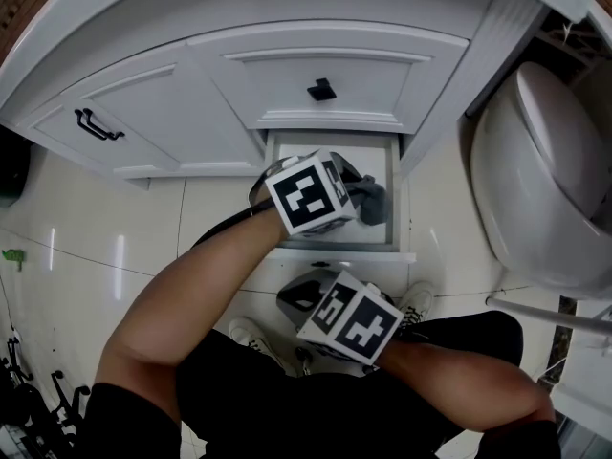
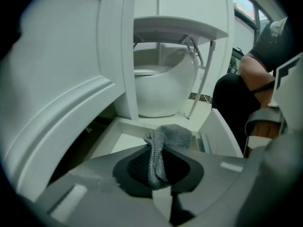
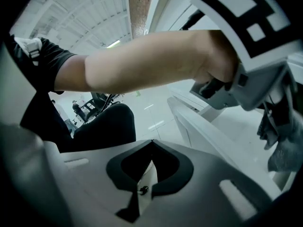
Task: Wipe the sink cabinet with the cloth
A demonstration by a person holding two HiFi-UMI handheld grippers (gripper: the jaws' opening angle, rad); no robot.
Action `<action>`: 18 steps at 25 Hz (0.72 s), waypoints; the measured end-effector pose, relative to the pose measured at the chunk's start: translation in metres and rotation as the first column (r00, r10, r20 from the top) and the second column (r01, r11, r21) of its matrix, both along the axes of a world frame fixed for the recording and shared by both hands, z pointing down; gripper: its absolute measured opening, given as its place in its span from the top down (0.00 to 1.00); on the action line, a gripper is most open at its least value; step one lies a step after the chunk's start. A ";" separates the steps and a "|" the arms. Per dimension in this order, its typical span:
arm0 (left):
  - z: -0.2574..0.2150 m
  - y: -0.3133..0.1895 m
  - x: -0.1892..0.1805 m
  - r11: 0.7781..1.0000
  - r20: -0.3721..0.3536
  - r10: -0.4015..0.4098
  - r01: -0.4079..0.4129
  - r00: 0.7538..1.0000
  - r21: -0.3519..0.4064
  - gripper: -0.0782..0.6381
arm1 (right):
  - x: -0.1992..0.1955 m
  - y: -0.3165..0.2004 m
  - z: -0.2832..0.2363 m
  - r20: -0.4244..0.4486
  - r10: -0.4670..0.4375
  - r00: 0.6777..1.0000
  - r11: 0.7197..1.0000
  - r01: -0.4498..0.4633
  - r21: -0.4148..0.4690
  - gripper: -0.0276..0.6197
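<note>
The white sink cabinet (image 1: 191, 113) has its bottom drawer (image 1: 337, 252) pulled out. My left gripper (image 1: 356, 191) reaches down into that drawer and is shut on a grey cloth (image 1: 376, 205). In the left gripper view the cloth (image 2: 163, 138) is bunched between the jaws of the left gripper (image 2: 158, 168) and hangs over the drawer's white floor (image 2: 118, 143). My right gripper (image 1: 304, 299) hovers low in front of the drawer, near the person's knees. The right gripper (image 3: 144, 176) is shut with nothing in it; the left forearm (image 3: 156, 56) and the cloth (image 3: 282, 150) show beyond it.
A white toilet (image 1: 545, 180) stands close to the right of the cabinet, also visible past the drawer as the toilet (image 2: 158, 89). Black handles sit on the upper drawer (image 1: 321, 89) and the left door (image 1: 98, 125). Pale floor tiles (image 1: 86, 266) spread to the left.
</note>
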State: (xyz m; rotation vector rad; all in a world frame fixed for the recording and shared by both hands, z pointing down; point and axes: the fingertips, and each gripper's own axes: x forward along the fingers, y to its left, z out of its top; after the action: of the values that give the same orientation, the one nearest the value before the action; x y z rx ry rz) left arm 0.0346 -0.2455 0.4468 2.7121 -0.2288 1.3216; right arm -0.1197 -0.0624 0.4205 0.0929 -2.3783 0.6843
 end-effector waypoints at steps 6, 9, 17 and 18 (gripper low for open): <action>0.003 0.015 0.042 0.992 -0.001 0.128 -0.128 0.992 0.015 0.84 | 0.005 0.001 0.002 -0.005 0.002 1.000 1.000 -0.002 -0.001 0.95; 0.011 0.018 0.037 0.988 0.038 0.152 -0.153 0.988 0.003 0.84 | 0.008 0.002 0.005 -0.010 0.003 1.000 1.000 -0.003 -0.003 0.95; 0.029 0.019 -0.008 0.989 0.128 0.147 -0.147 0.981 -0.009 0.84 | 0.012 0.004 0.009 -0.018 0.011 1.000 1.000 -0.011 -0.006 0.95; 0.034 0.018 -0.018 0.990 0.155 0.138 -0.138 0.978 -0.014 0.84 | 0.012 0.004 0.009 -0.019 0.010 1.000 1.000 -0.011 -0.005 0.95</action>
State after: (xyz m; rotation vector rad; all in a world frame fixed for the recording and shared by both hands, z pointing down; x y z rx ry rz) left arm 0.0162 -0.2273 0.4810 2.6663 -0.0516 1.5718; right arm -0.1078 -0.0579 0.4298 0.1093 -2.3595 0.6913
